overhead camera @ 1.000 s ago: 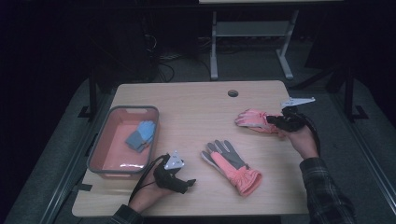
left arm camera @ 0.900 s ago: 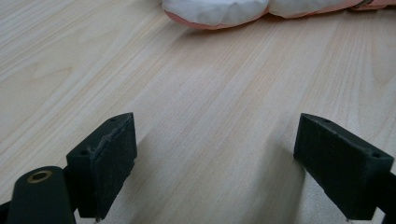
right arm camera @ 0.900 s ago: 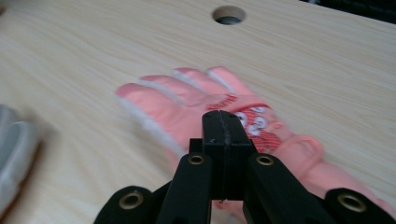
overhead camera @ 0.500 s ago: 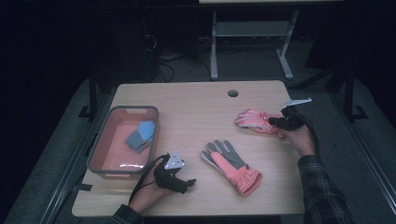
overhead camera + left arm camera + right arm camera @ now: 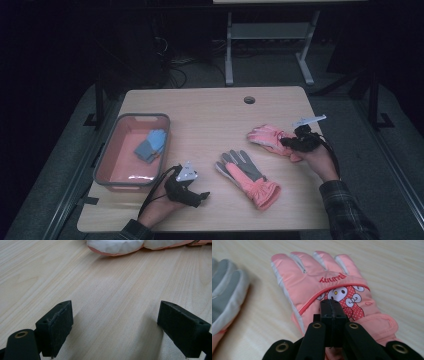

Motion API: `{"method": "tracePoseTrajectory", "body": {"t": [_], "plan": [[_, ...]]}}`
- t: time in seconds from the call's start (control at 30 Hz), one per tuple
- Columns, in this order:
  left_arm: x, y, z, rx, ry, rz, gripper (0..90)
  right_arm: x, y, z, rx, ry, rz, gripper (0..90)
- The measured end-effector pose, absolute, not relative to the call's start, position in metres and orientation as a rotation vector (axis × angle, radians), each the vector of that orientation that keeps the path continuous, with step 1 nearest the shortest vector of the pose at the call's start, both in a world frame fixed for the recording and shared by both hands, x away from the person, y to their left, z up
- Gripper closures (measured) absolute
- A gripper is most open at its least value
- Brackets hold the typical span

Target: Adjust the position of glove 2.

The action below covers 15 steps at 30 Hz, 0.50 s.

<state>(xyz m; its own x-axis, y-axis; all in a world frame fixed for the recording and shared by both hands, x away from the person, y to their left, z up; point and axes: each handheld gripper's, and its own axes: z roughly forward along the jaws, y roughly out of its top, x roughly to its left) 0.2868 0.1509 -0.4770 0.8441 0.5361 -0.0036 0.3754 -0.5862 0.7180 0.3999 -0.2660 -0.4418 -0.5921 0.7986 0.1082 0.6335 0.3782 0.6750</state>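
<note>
Pale wood grain covers the bench, a rounded-corner slab whose near edge runs just under both forearms. Nearest, at about seven o'clock, the left tool rests on the wood with its two black, blocky jaws spread wide and nothing but bare board between them; in the left gripper view open room stretches ahead to the white-and-coral padded cuff of a glove.

That glove, the grey-palmed glove, lies flat palm up at around five o'clock, its gathered coral cuff toward the near edge, with free board on every side. At nine o'clock sits one red plastic tub with a grey rim, rectangular, close to the left edge; a folded blue cloth lies inside it.

At three o'clock the right tool has its jaws pressed together on the quilted back of the pink glove; in the right gripper view they pinch the fabric by a cartoon rabbit print under the stitched word "Bunny". This glove lies back up, near the right edge. Gloves: two. A round cable hole sits at twelve o'clock; the far half of the bench is otherwise open.
</note>
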Motion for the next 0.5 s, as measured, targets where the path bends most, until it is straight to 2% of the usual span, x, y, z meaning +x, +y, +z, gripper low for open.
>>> {"method": "tracePoseTrajectory", "body": {"t": [0.5], "plan": [[0.287, 0.151, -0.477, 2.263, 0.659, 0.275, 12.5, 0.358, -0.236, -0.434, 1.151, 2.536, 1.019, 90.0]]}}
